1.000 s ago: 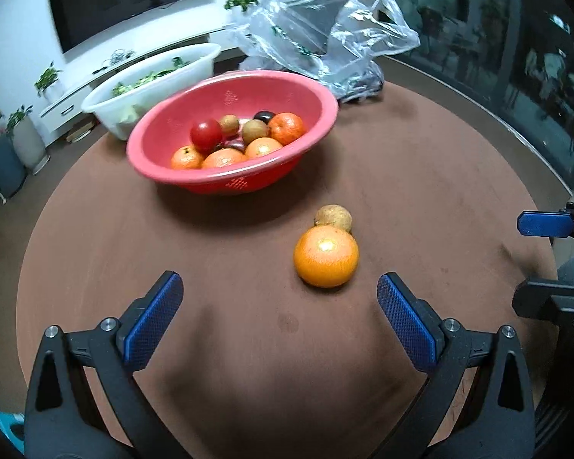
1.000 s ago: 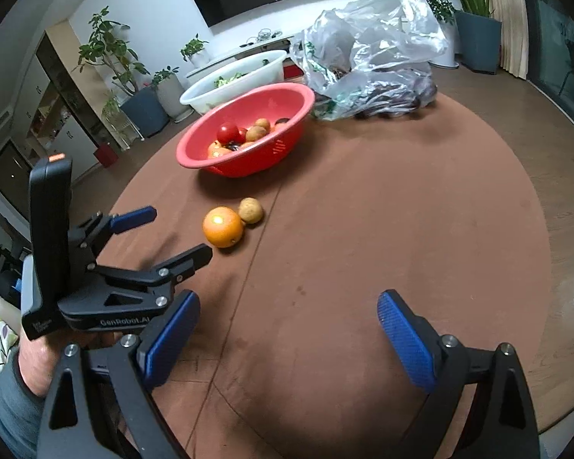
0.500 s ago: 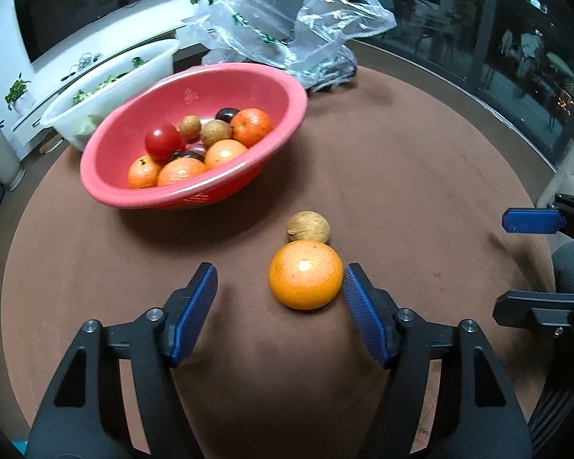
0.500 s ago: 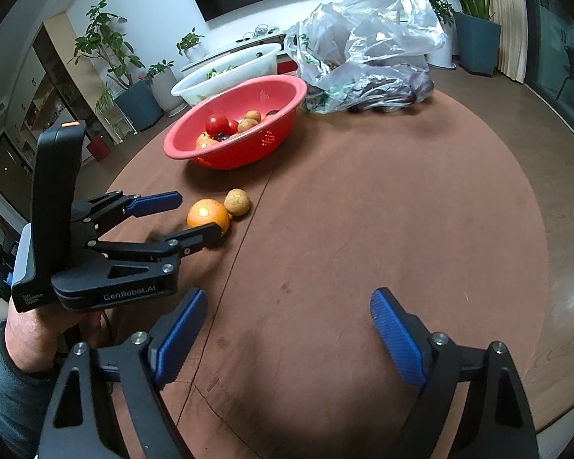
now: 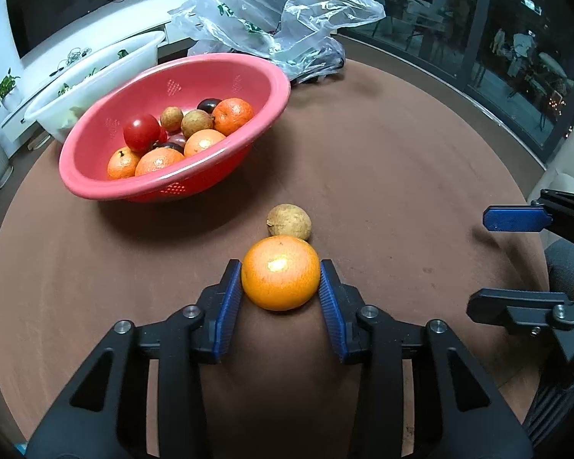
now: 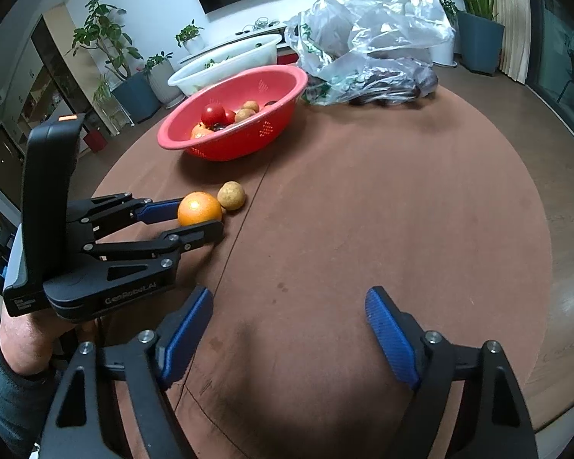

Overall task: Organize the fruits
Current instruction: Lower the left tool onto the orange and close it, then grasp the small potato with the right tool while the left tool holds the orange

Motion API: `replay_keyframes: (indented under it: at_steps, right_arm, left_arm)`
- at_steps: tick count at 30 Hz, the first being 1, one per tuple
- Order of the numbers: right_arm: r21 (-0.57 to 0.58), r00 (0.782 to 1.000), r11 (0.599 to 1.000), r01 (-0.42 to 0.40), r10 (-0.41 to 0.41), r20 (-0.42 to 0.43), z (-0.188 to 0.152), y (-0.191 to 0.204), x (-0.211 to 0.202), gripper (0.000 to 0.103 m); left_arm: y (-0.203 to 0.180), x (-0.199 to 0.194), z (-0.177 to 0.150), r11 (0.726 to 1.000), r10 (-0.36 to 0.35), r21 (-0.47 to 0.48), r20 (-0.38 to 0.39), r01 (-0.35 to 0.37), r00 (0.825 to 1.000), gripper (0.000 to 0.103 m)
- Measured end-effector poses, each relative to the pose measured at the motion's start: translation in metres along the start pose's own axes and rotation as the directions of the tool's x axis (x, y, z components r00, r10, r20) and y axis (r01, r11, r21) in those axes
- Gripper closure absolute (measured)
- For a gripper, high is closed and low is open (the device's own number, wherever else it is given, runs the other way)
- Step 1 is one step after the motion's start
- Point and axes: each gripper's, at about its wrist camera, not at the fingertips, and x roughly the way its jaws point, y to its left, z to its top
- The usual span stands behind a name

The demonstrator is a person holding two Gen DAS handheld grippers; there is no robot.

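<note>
The left tongs point(image 5: 281, 287) are closed onto the orange point(image 5: 280, 272), one blue pad pressed against each flank at its widest part, so the round fruit is caught across its middle and should not squirt out when lifted. The orange sits on the brown worktop point(image 5: 401, 176), in the near middle of it, and I judge it has not been raised yet, though the left view cannot settle that. Touching its far side lies a small brown fruit point(image 5: 289, 222), which the pads miss; a lift straight up looks wise so that this neighbour is not rolled away

The right tongs point(image 6: 287, 325) hang wide apart over bare worktop on the near right, holding nothing, kept out of the left's path

Far and to the left stands the red basket point(image 5: 248, 76), already carrying oranges, a tomato and other small fruits, the likely place for this one. Its raised near rim lies between the orange and the pile inside, so the fruit must clear it. Behind it is a white tub point(image 5: 107, 61), and at the far right a crumpled plastic bag point(image 5: 287, 11), both off the route
</note>
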Motion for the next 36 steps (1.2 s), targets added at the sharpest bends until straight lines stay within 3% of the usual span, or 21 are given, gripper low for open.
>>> replay_keyframes:
  at_steps: [7,18,36]
  right_arm:
    - [-0.057,1.000,0.998,0.020,-0.020,0.013,0.017,0.011,0.012,0.022]
    - [-0.251,0.999,0.968,0.017,-0.023,-0.022,0.050,0.055,0.067,0.038]
    - [-0.310,0.996,0.948,0.080,-0.091,-0.022,0.064,0.077,0.095,0.058]
  left_arm:
    - [0.011,-0.011,-0.015,0.997,-0.004,-0.072,0.009,0.005,1.000,0.066]
    - [0.049,-0.044,-0.063,0.970,0.035,-0.243,0.037,-0.025,0.999,0.066]
    - [0.057,-0.045,-0.066,0.960,0.053,-0.278,0.076,-0.030,0.996,0.066]
